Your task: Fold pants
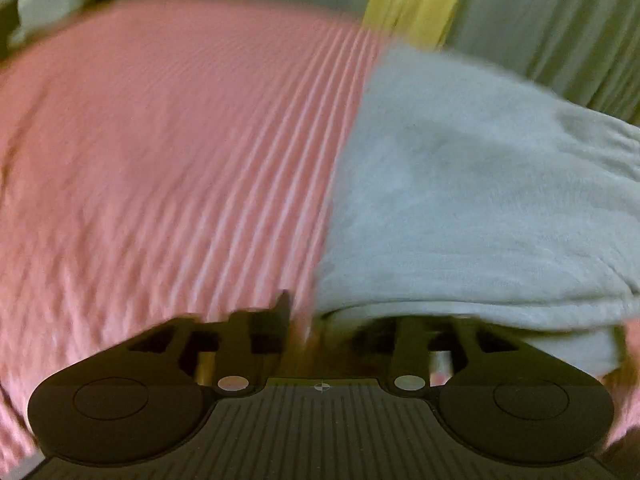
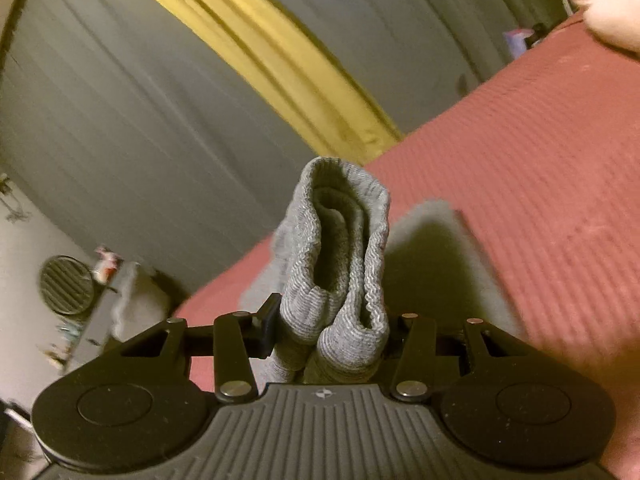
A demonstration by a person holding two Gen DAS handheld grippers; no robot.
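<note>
No legible text, labels, brand names or numbers in either view, only sign a small round crosshair mark moulded on the ribbed body of the left gripper [image 1: 320,387], same mark on the right gripper [image 2: 321,393]

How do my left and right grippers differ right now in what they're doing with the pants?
The right gripper is shut on a bunched ribbed cuff of the grey pants, which stands up between its fingers; the left gripper has the pants' flat edge draped over one finger, and its grasp cannot be judged. The right points off the red bedspread toward the curtain; the left looks across the bedspread. Both are at the same grey pants.
</note>
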